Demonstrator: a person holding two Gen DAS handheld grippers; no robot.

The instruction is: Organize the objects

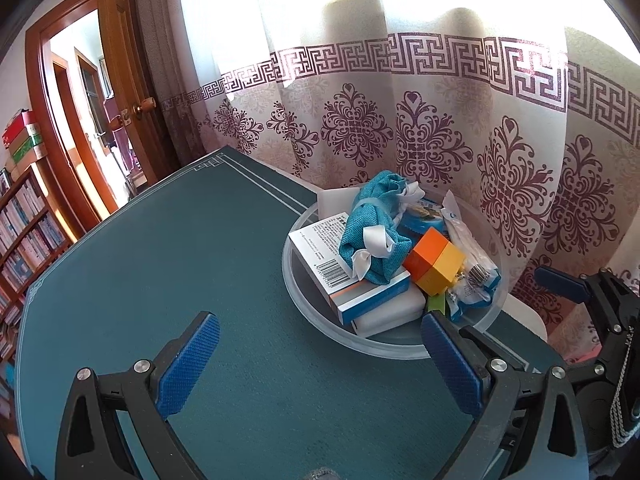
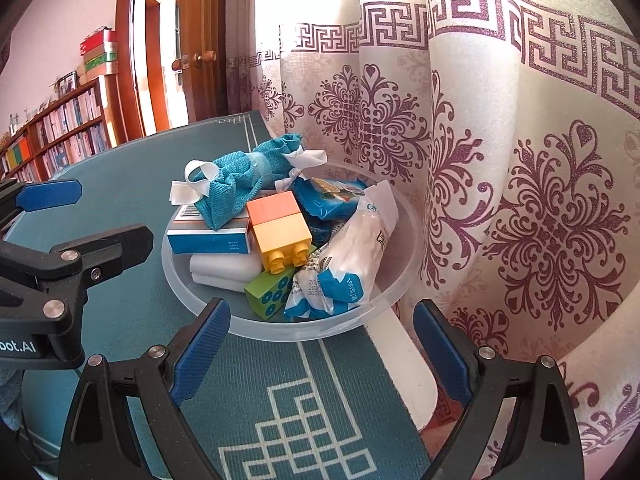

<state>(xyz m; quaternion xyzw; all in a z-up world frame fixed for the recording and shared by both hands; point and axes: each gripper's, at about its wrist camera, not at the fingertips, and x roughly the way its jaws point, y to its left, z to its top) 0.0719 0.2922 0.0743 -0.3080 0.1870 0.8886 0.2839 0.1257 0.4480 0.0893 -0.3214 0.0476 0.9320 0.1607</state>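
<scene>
Full bowl (image 2: 192,292) sits at the counter's (image 1: 160,260) curtain-side edge.
Our left hand-held gripper (image 1: 320,364) and right hand-held gripper (image 2: 322,354) gape empty; we risk toppling the orange-yellow block (image 2: 278,224) off the pile.

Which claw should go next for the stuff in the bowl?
Right, probably. Right claw is open and lined up at the bowl's near rim. Left claw is open too, but over bare mat with the bowl off to its right.

The left gripper (image 1: 320,344) hovers with jaws spread over the teal table (image 1: 160,260). A clear bowl (image 1: 384,346) near the far right edge holds boxes, a teal pouch (image 1: 374,236) and an orange-yellow block (image 1: 434,266).
</scene>
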